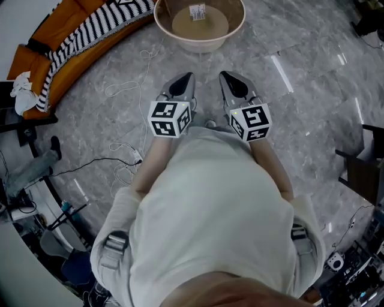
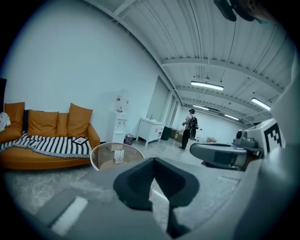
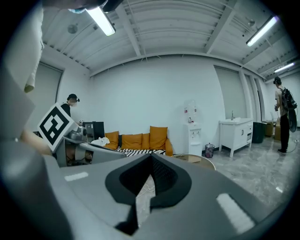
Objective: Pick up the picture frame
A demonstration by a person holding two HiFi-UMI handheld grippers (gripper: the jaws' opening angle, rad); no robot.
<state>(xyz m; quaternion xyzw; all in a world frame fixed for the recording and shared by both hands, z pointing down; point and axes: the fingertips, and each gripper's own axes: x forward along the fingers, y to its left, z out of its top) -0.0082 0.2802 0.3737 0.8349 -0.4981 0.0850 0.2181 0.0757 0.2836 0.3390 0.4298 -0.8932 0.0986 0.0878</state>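
The dark-edged picture frame lies flat on the striped blanket by the orange sofa's arm.

Grey marble floor carries everything. At 12 o'clock stands a round desk, and at 10 to 11 o'clock an orange sofa. A loose white cable lies at 10 o'clock, a black cable at 9 and a dark chair at 3.

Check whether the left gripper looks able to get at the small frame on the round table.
Probably not yet. The left gripper is shut and held short of the round table, where the small frame stands. Nothing stands between them, so a step forward and opened jaws should do.
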